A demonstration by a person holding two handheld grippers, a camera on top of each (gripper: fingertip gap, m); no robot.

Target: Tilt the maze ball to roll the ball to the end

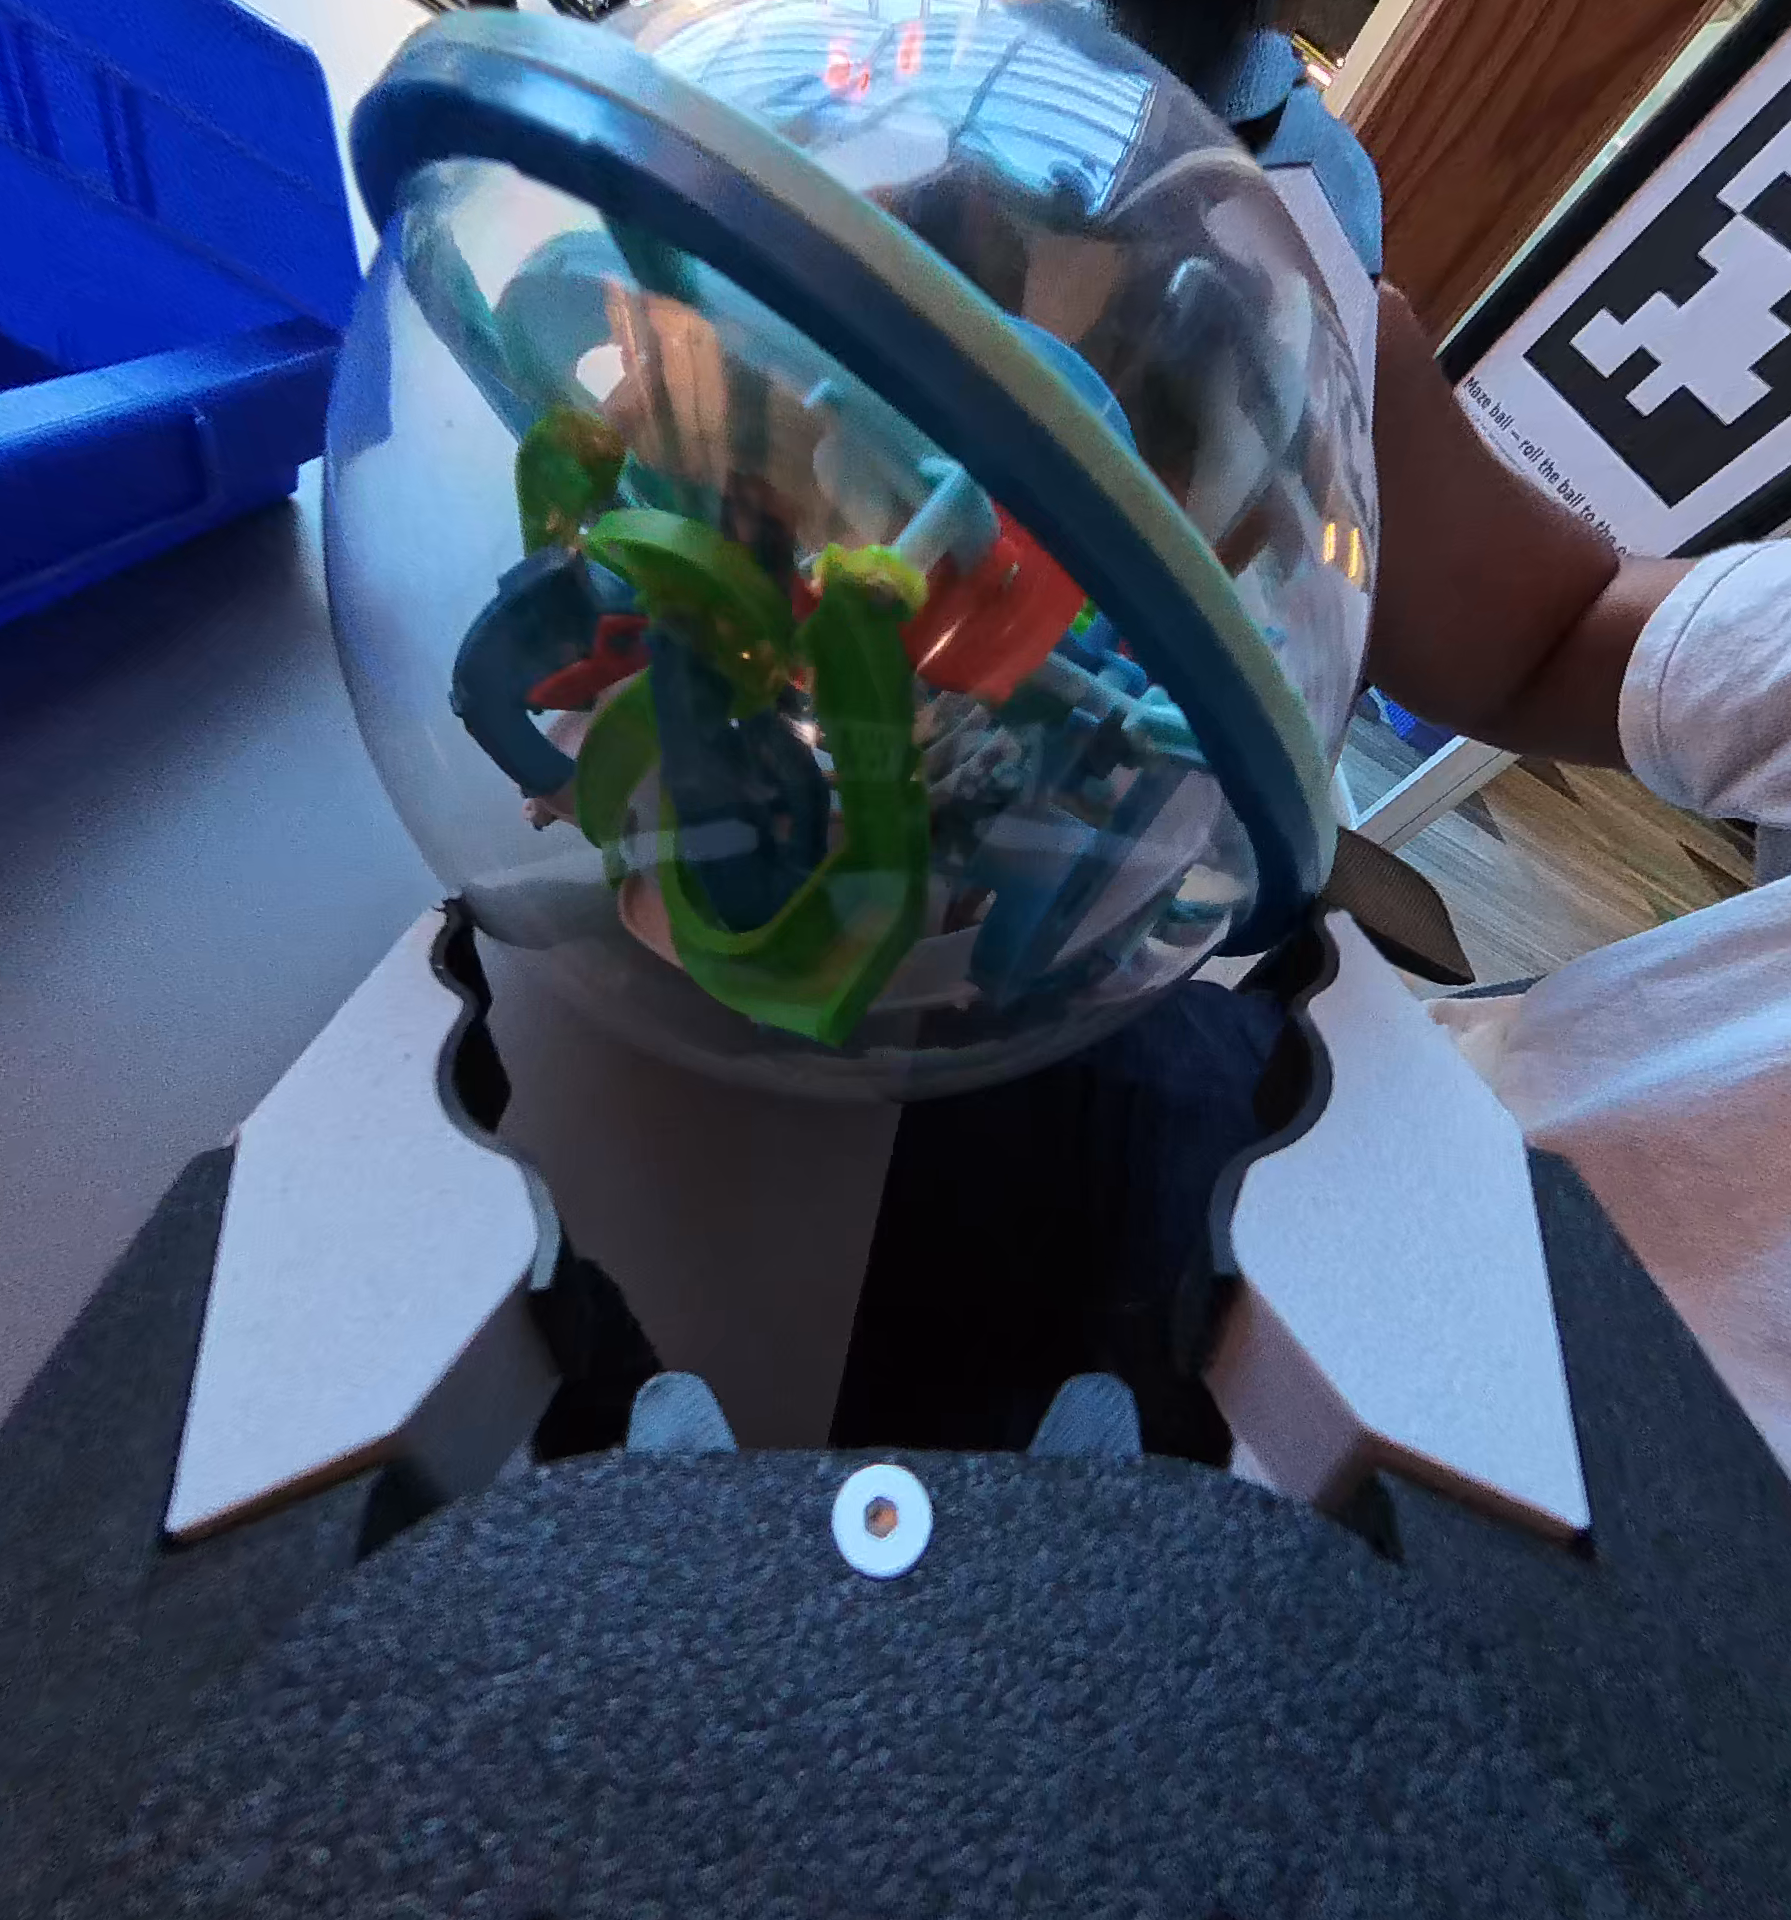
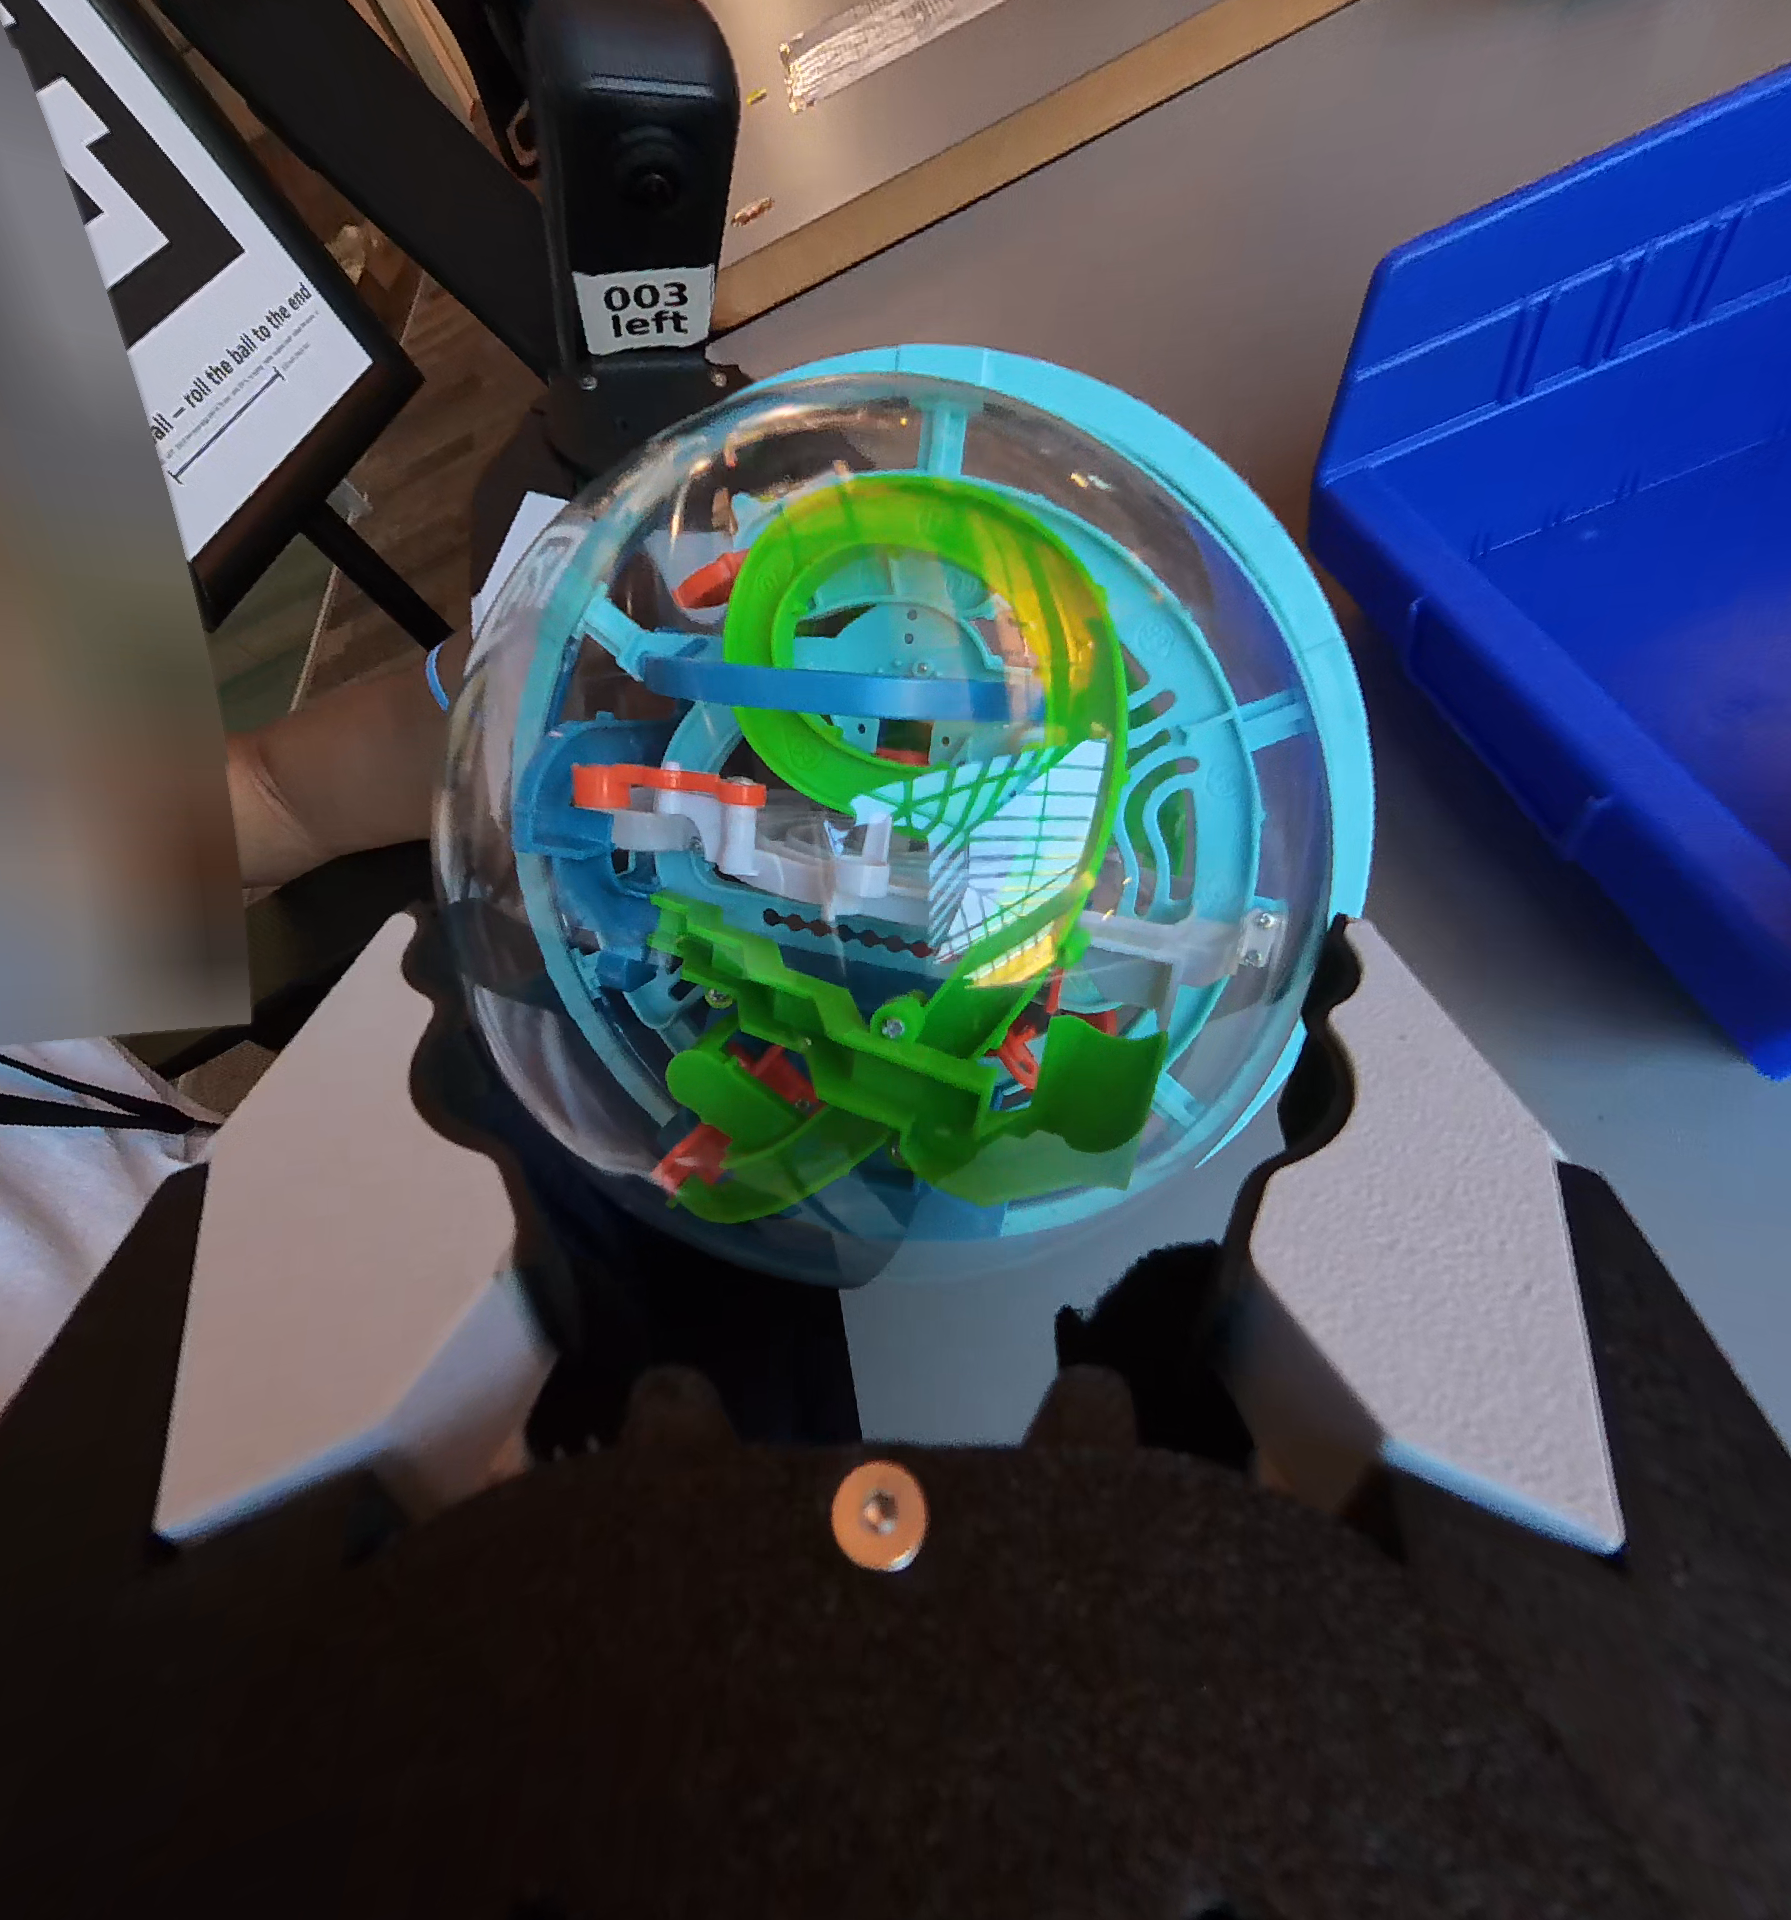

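The maze ball (image 1: 818,623) is a clear sphere with a blue equator ring and green, blue, orange and white tracks inside. It is held tilted between my two grippers, which face each other. My left gripper (image 1: 880,935) has its fingers spread wide and pressed on the sphere's lower sides. My right gripper (image 2: 875,935) clamps the maze ball (image 2: 891,831) the same way from the opposite side. The left gripper's body (image 2: 642,312) shows behind the sphere in the right wrist view. I cannot pick out the small rolling ball inside.
A blue plastic bin (image 1: 91,364) stands on the grey table (image 1: 143,831) close beside the sphere; it also shows in the right wrist view (image 2: 1618,582). A framed black-and-white marker sign (image 1: 1701,270) stands off the table. A person's forearm (image 1: 1493,582) reaches in behind the sphere.
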